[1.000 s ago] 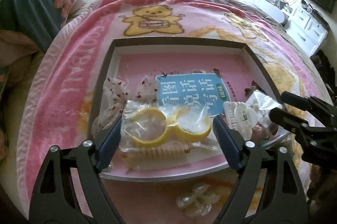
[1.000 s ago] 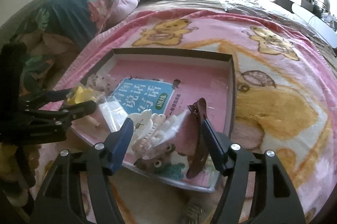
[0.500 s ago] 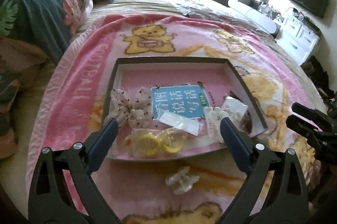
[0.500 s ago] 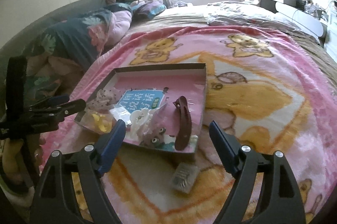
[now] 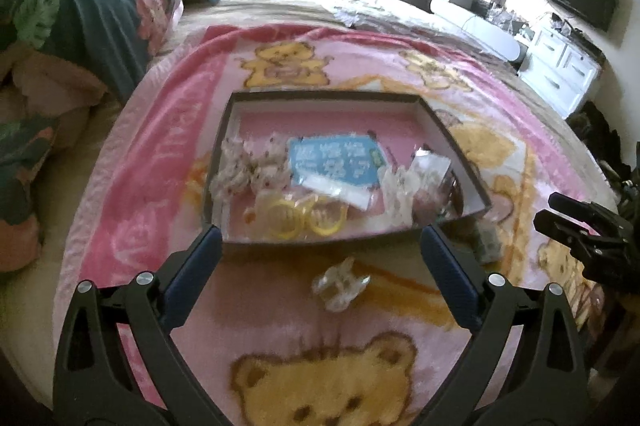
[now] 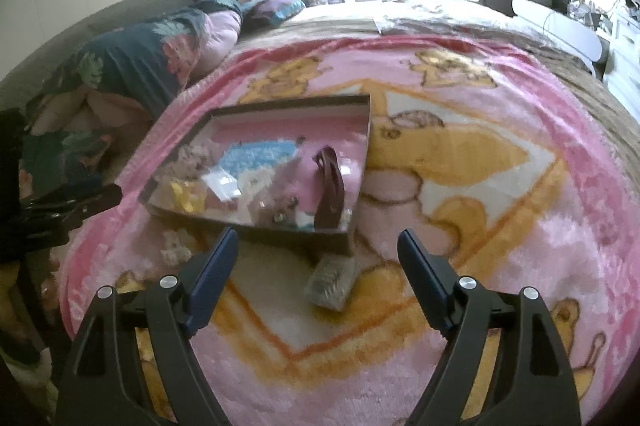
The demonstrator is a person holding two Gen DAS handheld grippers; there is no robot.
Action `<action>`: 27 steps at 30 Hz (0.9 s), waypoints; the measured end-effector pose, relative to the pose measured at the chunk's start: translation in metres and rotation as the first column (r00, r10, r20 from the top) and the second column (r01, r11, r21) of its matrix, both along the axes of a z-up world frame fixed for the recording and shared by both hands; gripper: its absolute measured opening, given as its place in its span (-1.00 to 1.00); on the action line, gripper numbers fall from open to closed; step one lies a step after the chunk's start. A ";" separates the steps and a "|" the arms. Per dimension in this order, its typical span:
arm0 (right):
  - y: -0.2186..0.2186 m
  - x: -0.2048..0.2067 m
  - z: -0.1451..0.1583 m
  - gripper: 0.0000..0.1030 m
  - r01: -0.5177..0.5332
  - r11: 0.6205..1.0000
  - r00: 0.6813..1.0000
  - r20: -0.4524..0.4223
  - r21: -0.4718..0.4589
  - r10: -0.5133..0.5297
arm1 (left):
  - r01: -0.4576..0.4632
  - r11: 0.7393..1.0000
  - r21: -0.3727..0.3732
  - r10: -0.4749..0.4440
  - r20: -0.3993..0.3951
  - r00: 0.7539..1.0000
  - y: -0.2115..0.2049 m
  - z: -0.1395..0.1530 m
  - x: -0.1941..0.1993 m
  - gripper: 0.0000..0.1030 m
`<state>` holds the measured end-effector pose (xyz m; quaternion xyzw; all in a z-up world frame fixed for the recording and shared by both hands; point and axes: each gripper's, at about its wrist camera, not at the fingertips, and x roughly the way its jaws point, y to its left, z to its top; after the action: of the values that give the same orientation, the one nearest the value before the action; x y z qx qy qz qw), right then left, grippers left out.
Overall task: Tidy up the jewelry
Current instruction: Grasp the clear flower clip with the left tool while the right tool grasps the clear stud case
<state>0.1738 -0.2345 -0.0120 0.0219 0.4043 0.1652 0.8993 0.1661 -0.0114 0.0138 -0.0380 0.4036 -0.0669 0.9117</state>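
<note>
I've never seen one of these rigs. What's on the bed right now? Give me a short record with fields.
surface: pink teddy-bear blanket
container: shallow dark-rimmed cardboard box
inside box: yellow plastic rings in a clear bag; brown leather hair clip; blue printed card
outside box: clear plastic claw clip; small grey-green packet
left gripper: open, empty
right gripper: open, empty

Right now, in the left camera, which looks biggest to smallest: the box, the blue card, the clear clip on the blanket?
1. box
2. blue card
3. clear clip

The clip lies nearer the camera, so it looks bigger than it really is.
</note>
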 end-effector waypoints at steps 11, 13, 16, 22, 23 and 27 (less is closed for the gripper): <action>0.007 0.017 -0.054 0.56 0.006 1.000 0.990 -0.140 -0.001 -0.006 | 0.024 1.000 0.008 -0.022 -0.127 0.992 -0.006 -0.059 0.002 0.80; 0.006 0.019 -0.058 0.55 0.009 1.000 0.989 -0.148 0.005 -0.008 | 0.033 0.999 -0.003 -0.033 -0.144 0.989 -0.010 -0.068 0.006 0.80; 0.006 0.026 -0.068 0.44 0.016 1.000 0.985 -0.173 0.008 -0.014 | 0.047 0.999 0.003 -0.046 -0.145 0.988 -0.016 -0.078 0.010 0.80; 0.011 0.029 -0.075 -0.14 -0.001 1.000 0.984 -0.178 -0.016 -0.002 | 0.042 0.999 -0.004 -0.042 -0.152 0.988 -0.021 -0.090 0.019 0.80; 0.012 0.027 -0.075 -0.15 -0.006 1.000 0.985 -0.175 -0.020 0.003 | 0.036 0.999 -0.011 -0.038 -0.148 0.988 -0.020 -0.091 0.020 0.80; 0.014 0.021 -0.072 -0.16 -0.041 0.999 0.983 -0.180 0.005 0.042 | 0.029 1.000 -0.004 -0.030 -0.144 0.989 -0.020 -0.093 0.021 0.50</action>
<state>0.1949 -0.2201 -0.0842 0.0291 0.4844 0.1816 0.8553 0.1873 -0.0310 -0.0791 -0.0375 0.4687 -0.0779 0.8791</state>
